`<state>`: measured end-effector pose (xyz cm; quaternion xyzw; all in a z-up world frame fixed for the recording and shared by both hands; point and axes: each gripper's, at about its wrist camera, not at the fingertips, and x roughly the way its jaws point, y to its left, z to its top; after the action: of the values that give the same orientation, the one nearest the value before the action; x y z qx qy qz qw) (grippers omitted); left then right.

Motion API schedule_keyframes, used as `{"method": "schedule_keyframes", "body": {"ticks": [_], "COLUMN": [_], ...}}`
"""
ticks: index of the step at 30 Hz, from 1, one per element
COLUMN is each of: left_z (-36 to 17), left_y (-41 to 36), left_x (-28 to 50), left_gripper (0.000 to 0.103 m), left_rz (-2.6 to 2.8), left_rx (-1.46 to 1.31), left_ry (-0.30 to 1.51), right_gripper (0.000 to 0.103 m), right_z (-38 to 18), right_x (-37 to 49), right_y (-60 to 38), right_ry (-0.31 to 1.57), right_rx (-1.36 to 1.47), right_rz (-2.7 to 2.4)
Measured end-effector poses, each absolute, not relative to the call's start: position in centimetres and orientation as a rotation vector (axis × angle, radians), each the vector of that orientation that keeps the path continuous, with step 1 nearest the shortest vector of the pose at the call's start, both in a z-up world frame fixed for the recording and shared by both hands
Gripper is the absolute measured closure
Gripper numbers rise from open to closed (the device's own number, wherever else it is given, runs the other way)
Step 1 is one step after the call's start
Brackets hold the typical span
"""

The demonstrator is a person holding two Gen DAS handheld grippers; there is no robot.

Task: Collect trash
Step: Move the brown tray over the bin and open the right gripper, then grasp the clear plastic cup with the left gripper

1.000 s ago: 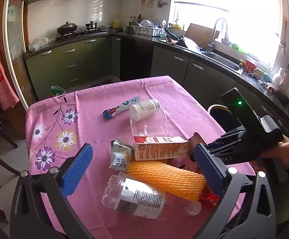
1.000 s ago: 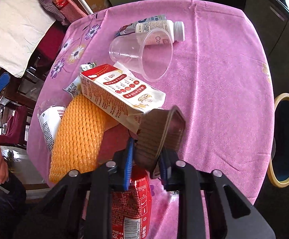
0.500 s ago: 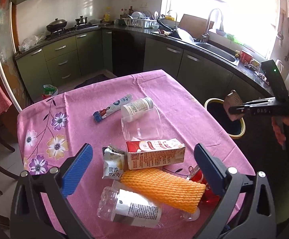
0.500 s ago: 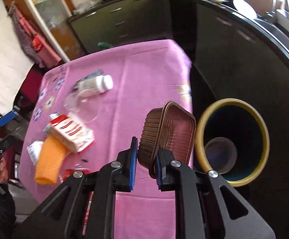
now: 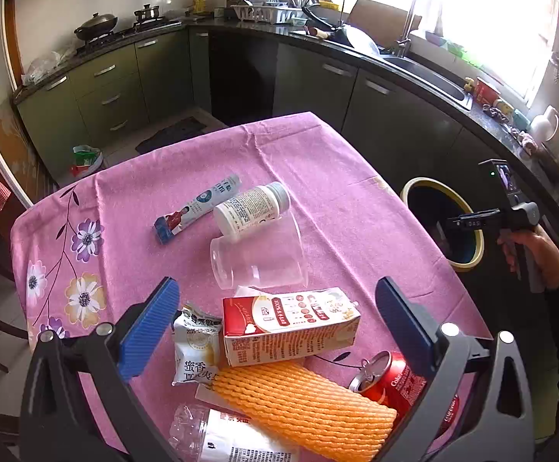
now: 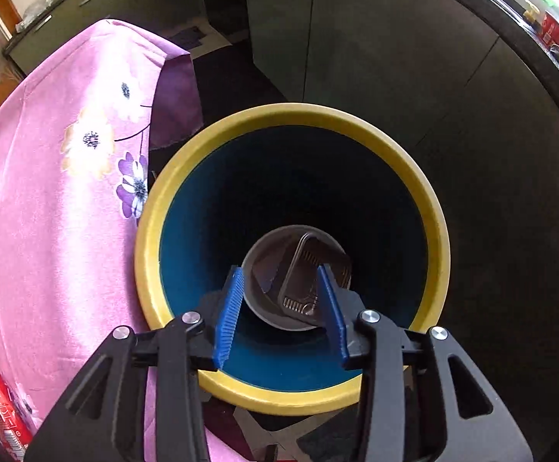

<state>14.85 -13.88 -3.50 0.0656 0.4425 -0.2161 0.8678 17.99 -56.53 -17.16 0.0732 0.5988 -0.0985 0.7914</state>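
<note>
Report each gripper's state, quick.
Left gripper: open, holding nothing, above the trash on the table.
Right gripper: open, empty, over the bin; the brown tray lies at its bottom.

Left hand-held gripper (image 5: 275, 331) agape above carton (image 5: 289, 325).

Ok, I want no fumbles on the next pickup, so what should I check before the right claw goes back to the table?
1. Right claw open and empty: ok.
2. Brown tray lying at the bottom of the bin: ok.
3. Left claw open: ok.
4. Trash left on the table, e.g. milk carton and red can: ok.
5. Can free to lift: cannot tell, orange foam net lies against it.
</note>
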Motion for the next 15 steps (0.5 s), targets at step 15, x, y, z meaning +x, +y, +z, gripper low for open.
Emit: {"method": "schedule_keyframes", "body": {"ticks": [15], "left_z": [-8.8], "left_y": [-14.6], "left_x": [21.3], "left_gripper": [0.006], "left_rz": [-0.300], "left_rx": [0.001], "left_ry": [1.144], "right_gripper": [0.061], "right_z": [-14.9], "right_x": [15.8], "right_y": [-54.8], "right_ry": [1.217], "right_rx": [0.172], "right_rz": [-0.124]}}
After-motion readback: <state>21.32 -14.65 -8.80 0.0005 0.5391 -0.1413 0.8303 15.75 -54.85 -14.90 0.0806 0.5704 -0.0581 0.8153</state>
